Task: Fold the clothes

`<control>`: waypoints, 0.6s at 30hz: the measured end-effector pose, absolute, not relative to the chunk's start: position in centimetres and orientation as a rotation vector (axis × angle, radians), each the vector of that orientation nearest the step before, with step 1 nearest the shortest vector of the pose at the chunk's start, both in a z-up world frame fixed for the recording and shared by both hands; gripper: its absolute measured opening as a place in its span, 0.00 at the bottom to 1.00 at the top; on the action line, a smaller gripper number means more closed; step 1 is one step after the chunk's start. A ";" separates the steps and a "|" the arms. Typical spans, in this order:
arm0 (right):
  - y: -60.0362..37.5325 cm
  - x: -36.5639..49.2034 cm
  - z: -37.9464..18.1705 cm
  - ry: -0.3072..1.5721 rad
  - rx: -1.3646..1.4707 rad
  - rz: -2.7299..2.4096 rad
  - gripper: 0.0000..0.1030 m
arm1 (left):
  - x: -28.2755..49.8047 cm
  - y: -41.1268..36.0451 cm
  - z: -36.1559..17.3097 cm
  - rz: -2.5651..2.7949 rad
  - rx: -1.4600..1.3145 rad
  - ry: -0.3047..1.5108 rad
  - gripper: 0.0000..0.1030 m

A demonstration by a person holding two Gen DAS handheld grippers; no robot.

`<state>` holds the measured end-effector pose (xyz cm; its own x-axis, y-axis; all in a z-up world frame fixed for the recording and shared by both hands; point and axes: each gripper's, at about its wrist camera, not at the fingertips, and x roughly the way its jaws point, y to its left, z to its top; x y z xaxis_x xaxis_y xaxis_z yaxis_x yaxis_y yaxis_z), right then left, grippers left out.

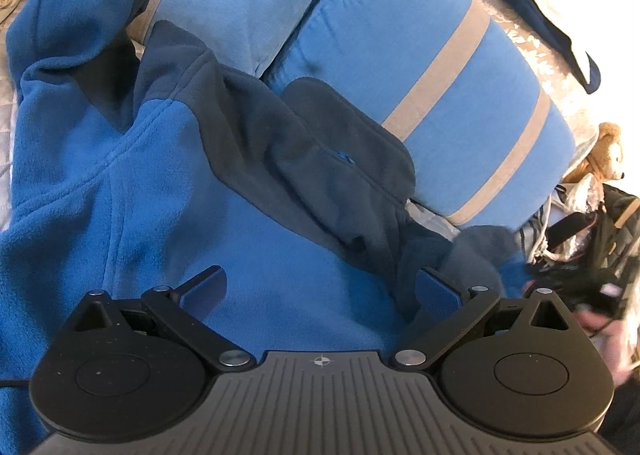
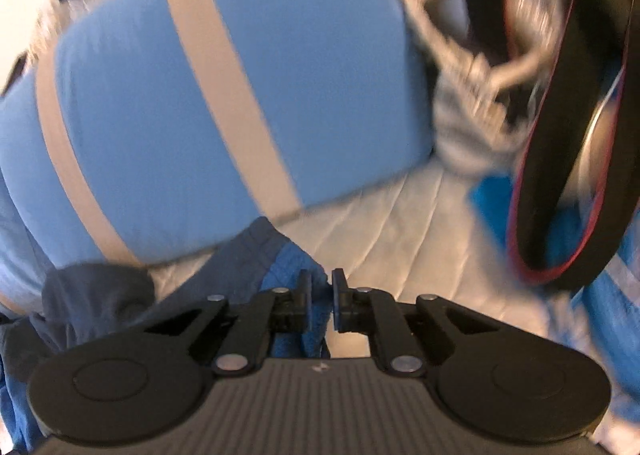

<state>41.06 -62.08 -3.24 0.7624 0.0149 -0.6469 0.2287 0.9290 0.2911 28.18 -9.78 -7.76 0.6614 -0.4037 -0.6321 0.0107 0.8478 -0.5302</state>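
My left gripper (image 1: 320,291) gapes over the rumpled fleece (image 1: 168,191); right gripper (image 2: 321,297) pinches its edge at six o'clock — unfolded.

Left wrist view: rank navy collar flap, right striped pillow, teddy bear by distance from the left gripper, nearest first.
Measured from the left gripper, fingers wide open over the blue fleece jacket:
1. Navy collar flap: just ahead, centre, lying on the jacket.
2. Right striped pillow: behind the flap, up and to the right.
3. Teddy bear: far right edge, beyond the pillow.
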 end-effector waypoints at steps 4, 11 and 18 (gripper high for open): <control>-65.6 38.7 2.0 0.589 0.305 -0.168 0.09 | 28.1 -9.6 -7.6 -0.248 -0.528 0.820 1.00; -76.2 30.3 7.6 0.477 0.178 -0.486 0.09 | 27.9 -9.4 -7.3 -0.268 -0.546 0.807 1.00; -83.9 24.2 4.4 0.505 0.093 -0.761 0.09 | 27.9 -9.5 -7.1 -0.276 -0.547 0.795 1.00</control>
<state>24.24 -83.91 4.39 0.6115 -0.6365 -0.4701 0.6804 0.7262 -0.0982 27.87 -9.51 -7.07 0.6743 -0.4319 -0.5990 0.0322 0.8276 -0.5604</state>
